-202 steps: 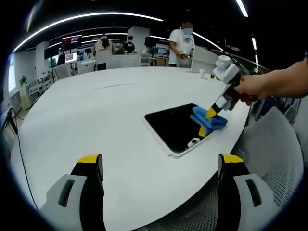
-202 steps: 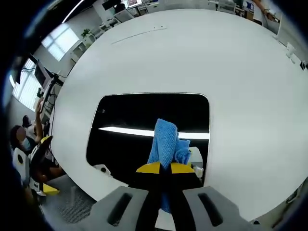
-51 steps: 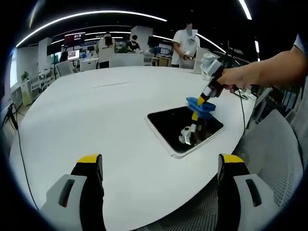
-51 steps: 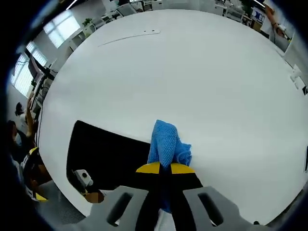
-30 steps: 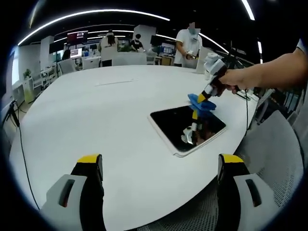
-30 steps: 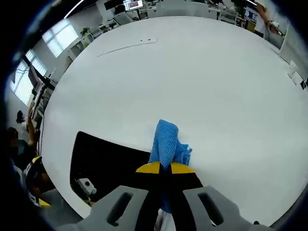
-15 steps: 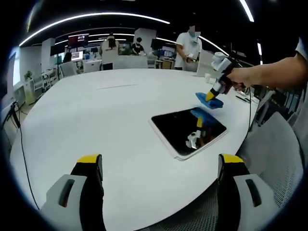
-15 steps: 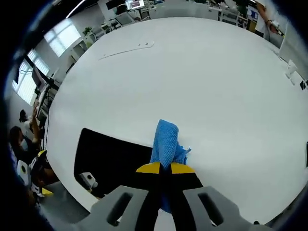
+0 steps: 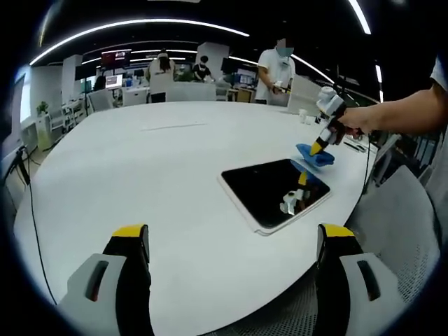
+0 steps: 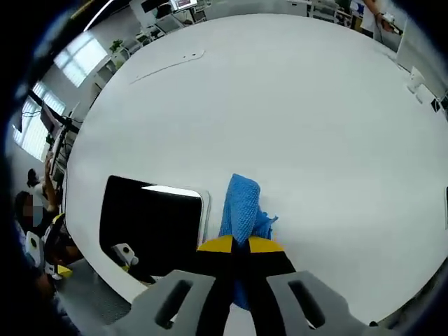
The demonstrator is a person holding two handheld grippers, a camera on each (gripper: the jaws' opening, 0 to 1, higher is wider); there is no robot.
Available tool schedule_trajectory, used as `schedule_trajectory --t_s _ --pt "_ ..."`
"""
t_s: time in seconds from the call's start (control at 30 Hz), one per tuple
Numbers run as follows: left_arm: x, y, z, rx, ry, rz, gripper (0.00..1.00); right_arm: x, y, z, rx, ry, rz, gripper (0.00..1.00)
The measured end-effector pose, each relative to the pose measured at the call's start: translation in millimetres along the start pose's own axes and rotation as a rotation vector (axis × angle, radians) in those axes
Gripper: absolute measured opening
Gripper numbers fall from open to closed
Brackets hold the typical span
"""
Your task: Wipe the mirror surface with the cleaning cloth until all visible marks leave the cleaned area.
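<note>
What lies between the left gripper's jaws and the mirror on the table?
Nothing but bare white table. In the left gripper view the left gripper is open, well short of the mirror. The right gripper holds the blue cloth beyond the mirror's far edge.

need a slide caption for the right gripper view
Right gripper shut on the blue cleaning cloth, held over the white table just beside the mirror.

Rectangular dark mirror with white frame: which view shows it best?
Left gripper view: the whole rectangular dark mirror lies flat on the white table, all edges visible. In the right gripper view the mirror is cut off below.
</note>
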State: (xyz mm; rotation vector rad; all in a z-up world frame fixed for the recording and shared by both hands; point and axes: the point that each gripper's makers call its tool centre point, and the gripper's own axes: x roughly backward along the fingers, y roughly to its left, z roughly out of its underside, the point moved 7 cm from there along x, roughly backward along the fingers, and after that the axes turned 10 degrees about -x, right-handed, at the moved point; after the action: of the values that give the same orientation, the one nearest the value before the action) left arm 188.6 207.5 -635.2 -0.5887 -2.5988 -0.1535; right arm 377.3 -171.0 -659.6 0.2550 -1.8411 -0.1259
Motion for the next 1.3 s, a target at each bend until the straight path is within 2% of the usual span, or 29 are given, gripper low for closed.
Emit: schedule_trajectory --t_s 0.1,0.27,0.4,0.53,0.63,0.67,0.73,0.77,0.87,0.93,0.97,1.03,1.13,1.2,1.3 --pt "0.3 1.0 0.3 -0.002 0.001 -0.008 0.99 -5.5 -3.0 7.3 0.013 0.021 -0.017 0.0" --pt "0.6 2.1 0.9 -0.001 0.002 -0.014 0.99 -19.1 -8.7 19.1 -0.041 0.033 -0.028 0.0" --pt "0.8 2.0 0.4 0.0 0.004 -0.017 0.99 -19.3 -9.7 20.8 -0.039 -0.002 -0.037 0.0" --pt "0.2 1.5 0.8 -0.003 0.005 -0.016 0.99 -19.5 -10.9 22.1 -0.008 -0.028 -0.058 0.0" --pt "0.2 2.3 1.0 -0.006 0.006 -0.021 0.99 -19.9 -10.6 21.3 0.107 -0.038 -0.072 0.01" --pt "0.6 2.5 0.5 -0.004 0.006 -0.024 0.99 -19.5 -10.5 21.5 0.105 -0.04 -0.074 0.02" --pt "2.2 3.8 -1.0 0.004 0.003 -0.036 0.99 -15.5 -13.1 18.6 0.155 -0.089 -0.058 0.1" --pt "3.0 3.3 -1.8 0.024 0.0 -0.029 0.99 -7.4 -9.6 19.3 0.193 -0.137 -0.07 0.15" --pt "5.2 4.5 -3.0 0.062 0.001 -0.026 0.99 2.9 -11.8 16.6 0.245 -0.224 -0.096 0.29" --pt "6.6 5.9 -4.9 0.057 -0.007 -0.032 0.99 14.7 -13.8 21.2 0.281 -0.276 -0.123 0.41" --pt "7.8 7.5 -6.5 0.052 -0.01 -0.035 0.99 21.0 -16.5 24.0 0.295 -0.324 -0.138 0.45" --pt "9.0 12.3 -7.6 0.051 -0.008 -0.049 0.99 28.2 -25.2 29.1 0.301 -0.36 -0.131 0.56" --pt "11.4 19.4 -9.2 0.042 -0.007 -0.071 0.99 40.6 -36.9 42.5 0.3 -0.451 -0.184 0.71" --pt "13.2 22.6 -11.8 0.039 -0.01 -0.081 0.99 45.1 -46.6 57.0 0.268 -0.458 -0.196 0.8" --pt "14.2 25.3 -14.5 0.04 -0.017 -0.089 0.99 47.3 -55.5 71.5 0.27 -0.479 -0.199 0.9"
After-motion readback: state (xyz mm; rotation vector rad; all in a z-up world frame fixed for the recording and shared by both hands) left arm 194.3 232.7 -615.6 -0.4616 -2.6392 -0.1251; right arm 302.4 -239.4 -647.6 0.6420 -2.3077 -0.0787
